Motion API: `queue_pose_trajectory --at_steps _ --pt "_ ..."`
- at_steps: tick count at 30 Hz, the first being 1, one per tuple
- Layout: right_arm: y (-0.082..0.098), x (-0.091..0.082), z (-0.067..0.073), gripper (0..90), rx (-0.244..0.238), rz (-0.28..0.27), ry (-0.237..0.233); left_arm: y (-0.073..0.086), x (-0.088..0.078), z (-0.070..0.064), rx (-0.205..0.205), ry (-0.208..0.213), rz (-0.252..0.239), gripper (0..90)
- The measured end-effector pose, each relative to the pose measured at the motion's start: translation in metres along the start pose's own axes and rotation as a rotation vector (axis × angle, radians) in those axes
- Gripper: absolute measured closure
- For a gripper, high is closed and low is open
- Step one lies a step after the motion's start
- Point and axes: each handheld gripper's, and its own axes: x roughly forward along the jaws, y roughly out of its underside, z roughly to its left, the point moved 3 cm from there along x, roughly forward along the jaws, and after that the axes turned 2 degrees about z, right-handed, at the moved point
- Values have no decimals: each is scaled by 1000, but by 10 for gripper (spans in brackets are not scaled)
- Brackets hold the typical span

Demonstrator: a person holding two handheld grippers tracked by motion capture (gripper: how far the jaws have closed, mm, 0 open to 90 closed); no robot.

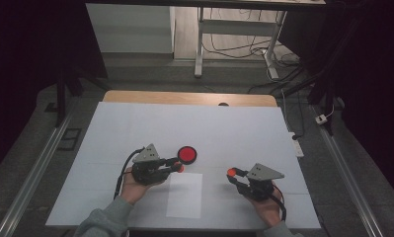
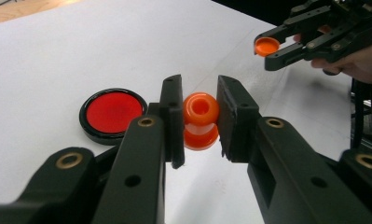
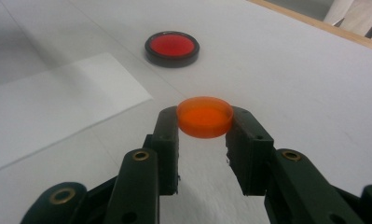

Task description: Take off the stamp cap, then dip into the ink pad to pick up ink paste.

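The white counter [image 1: 135, 123] carried a paler paper sheet [image 1: 185, 195] near its front edge, the landmark here. At the sheet's upper left corner the left gripper [image 1: 177, 165] pinched a small orange bottle [image 2: 200, 120] between its jaws, mouth facing the camera in the left gripper view. Right of the sheet the right gripper [image 1: 232, 174] pinched a shallow orange cap [image 3: 204, 116]. Just beyond the sheet's far edge lay a black-rimmed red disc [image 1: 187, 154], flat on the counter.
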Motion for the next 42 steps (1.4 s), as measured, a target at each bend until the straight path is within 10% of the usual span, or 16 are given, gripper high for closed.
queue_pose_trajectory --at_steps 42 --pt "5 -11 -10 644 0 -2 30 -7 4 20 7 -61 2 727"
